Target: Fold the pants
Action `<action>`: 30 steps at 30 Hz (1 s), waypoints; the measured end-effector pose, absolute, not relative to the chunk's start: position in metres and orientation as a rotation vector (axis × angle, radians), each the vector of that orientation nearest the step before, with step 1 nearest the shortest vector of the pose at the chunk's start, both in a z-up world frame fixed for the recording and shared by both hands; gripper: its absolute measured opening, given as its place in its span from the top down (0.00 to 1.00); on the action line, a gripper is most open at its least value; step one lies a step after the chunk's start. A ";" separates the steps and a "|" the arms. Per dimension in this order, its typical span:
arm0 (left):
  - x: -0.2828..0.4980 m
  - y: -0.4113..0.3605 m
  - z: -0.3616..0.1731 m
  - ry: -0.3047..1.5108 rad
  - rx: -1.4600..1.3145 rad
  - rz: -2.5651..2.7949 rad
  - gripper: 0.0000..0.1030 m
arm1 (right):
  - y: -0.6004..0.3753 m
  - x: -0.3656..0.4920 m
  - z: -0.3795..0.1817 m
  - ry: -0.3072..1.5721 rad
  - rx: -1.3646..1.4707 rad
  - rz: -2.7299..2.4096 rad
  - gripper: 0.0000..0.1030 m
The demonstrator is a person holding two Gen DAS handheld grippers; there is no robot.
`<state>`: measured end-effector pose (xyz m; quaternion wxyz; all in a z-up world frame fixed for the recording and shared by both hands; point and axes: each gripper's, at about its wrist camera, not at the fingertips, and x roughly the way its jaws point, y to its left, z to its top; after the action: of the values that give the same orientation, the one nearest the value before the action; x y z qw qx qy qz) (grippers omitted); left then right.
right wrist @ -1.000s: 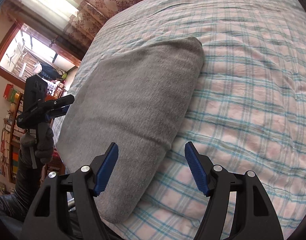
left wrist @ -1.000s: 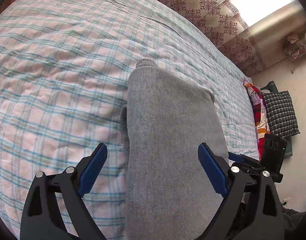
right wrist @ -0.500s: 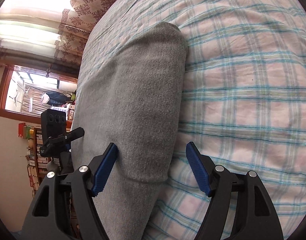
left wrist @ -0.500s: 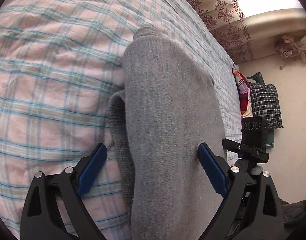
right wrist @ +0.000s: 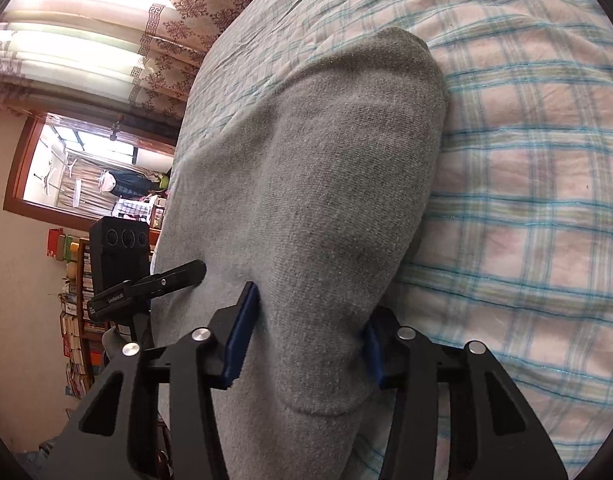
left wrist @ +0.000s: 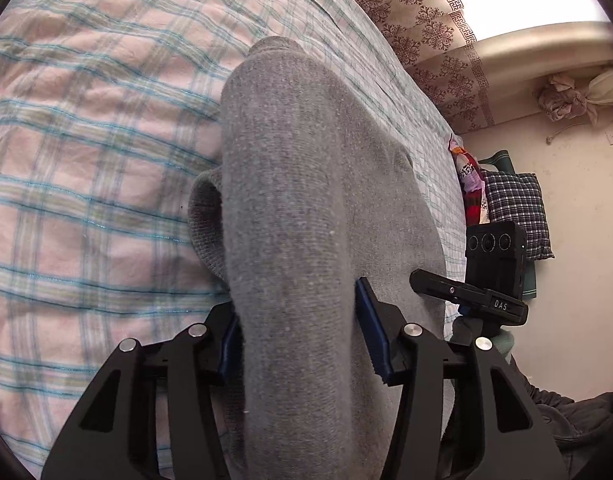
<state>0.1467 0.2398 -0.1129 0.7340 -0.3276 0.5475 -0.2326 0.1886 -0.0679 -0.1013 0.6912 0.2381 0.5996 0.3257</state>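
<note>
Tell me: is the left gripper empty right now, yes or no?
No, the left gripper is pinching a ridge of the grey pants.

Daylight fills both wrist views, bright and even, with no dim corners beyond the black fisheye vignette that rings each frame. In the left view the light enters at about one o'clock, where the window (left wrist: 518, 0) behind the patterned curtain (left wrist: 426, 32) is blown out to plain white. In the right view the glare sits at ten to eleven o'clock, along the washed-out window (right wrist: 66, 20). Shadows are soft: a faint dark band lies under the edge of the grey pants (right wrist: 346, 184) on the plaid bedsheet (right wrist: 526, 160). Straight lines bow strongly toward the rims. The centre is sharp; nearby fabric looks slightly soft.
</note>
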 end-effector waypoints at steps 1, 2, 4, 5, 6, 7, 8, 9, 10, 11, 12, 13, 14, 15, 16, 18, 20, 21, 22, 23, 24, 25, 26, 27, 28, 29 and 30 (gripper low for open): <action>0.146 0.239 -0.111 1.198 -0.721 -0.509 0.53 | -0.068 0.189 -0.097 1.326 0.518 0.736 0.68; 0.145 0.238 -0.108 1.190 -0.717 -0.507 0.54 | -0.068 0.189 -0.093 1.313 0.510 0.743 0.70; 0.143 0.237 -0.102 1.175 -0.708 -0.509 0.56 | -0.068 0.189 -0.083 1.287 0.509 0.770 0.75; 0.143 0.235 -0.098 1.169 -0.708 -0.512 0.57 | -0.069 0.189 -0.077 1.274 0.496 0.776 0.75; 0.142 0.235 -0.095 1.166 -0.709 -0.516 0.58 | -0.070 0.189 -0.071 1.261 0.479 0.782 0.75; 0.142 0.232 -0.092 1.163 -0.708 -0.520 0.59 | -0.070 0.188 -0.066 1.247 0.462 0.788 0.75; 0.142 0.227 -0.087 1.159 -0.705 -0.527 0.60 | -0.073 0.188 -0.059 1.232 0.451 0.792 0.76; 0.143 0.223 -0.084 1.155 -0.705 -0.537 0.60 | -0.075 0.188 -0.053 1.217 0.449 0.795 0.76; 0.144 0.217 -0.080 1.150 -0.709 -0.548 0.61 | -0.081 0.188 -0.047 1.200 0.457 0.799 0.76; 0.145 0.210 -0.076 1.147 -0.709 -0.563 0.61 | -0.089 0.192 -0.041 1.183 0.464 0.797 0.76; 0.147 0.202 -0.072 1.141 -0.704 -0.578 0.62 | -0.097 0.192 -0.035 1.164 0.469 0.795 0.76; 0.149 0.194 -0.067 1.135 -0.696 -0.594 0.62 | -0.106 0.193 -0.028 1.143 0.471 0.792 0.76; 0.152 0.185 -0.062 1.128 -0.692 -0.611 0.62 | -0.116 0.194 -0.021 1.123 0.474 0.788 0.76; 0.156 0.175 -0.057 1.119 -0.688 -0.627 0.62 | -0.125 0.194 -0.014 1.103 0.474 0.781 0.76; 0.160 0.164 -0.051 1.109 -0.684 -0.643 0.62 | -0.139 0.196 -0.007 1.085 0.473 0.775 0.76; 0.171 0.139 -0.039 1.090 -0.670 -0.681 0.63 | -0.164 0.197 0.005 1.050 0.479 0.757 0.76; 0.184 0.112 -0.030 1.079 -0.656 -0.721 0.63 | -0.192 0.199 0.017 1.019 0.491 0.732 0.76; 0.192 0.097 -0.026 1.077 -0.645 -0.742 0.63 | -0.207 0.201 0.022 1.005 0.496 0.717 0.76; 0.199 0.082 -0.023 1.076 -0.635 -0.762 0.63 | -0.224 0.200 0.027 0.990 0.497 0.702 0.76; 0.206 0.066 -0.019 1.075 -0.626 -0.782 0.63 | -0.239 0.200 0.031 0.975 0.494 0.683 0.76; 0.214 0.050 -0.016 1.075 -0.618 -0.803 0.63 | -0.254 0.200 0.036 0.960 0.492 0.661 0.76; 0.222 0.033 -0.013 1.077 -0.609 -0.823 0.63 | -0.275 0.200 0.039 0.946 0.496 0.641 0.76; 0.230 0.016 -0.011 1.077 -0.602 -0.842 0.63 | -0.291 0.201 0.042 0.933 0.502 0.621 0.76; 0.238 0.000 -0.009 1.079 -0.596 -0.860 0.63 | -0.308 0.201 0.046 0.920 0.503 0.600 0.76; 0.245 -0.017 -0.007 1.083 -0.589 -0.876 0.63 | -0.323 0.203 0.049 0.906 0.501 0.577 0.76; 0.253 -0.036 -0.005 1.085 -0.578 -0.890 0.63 | -0.340 0.203 0.052 0.892 0.499 0.554 0.76; 0.261 -0.053 -0.004 1.088 -0.571 -0.904 0.63 | -0.355 0.206 0.054 0.882 0.498 0.533 0.76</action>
<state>0.2613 -0.0527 -0.0040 0.7231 -0.2584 0.4927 -0.4094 0.2060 -0.3551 0.0540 0.8407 0.2357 0.4172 0.2524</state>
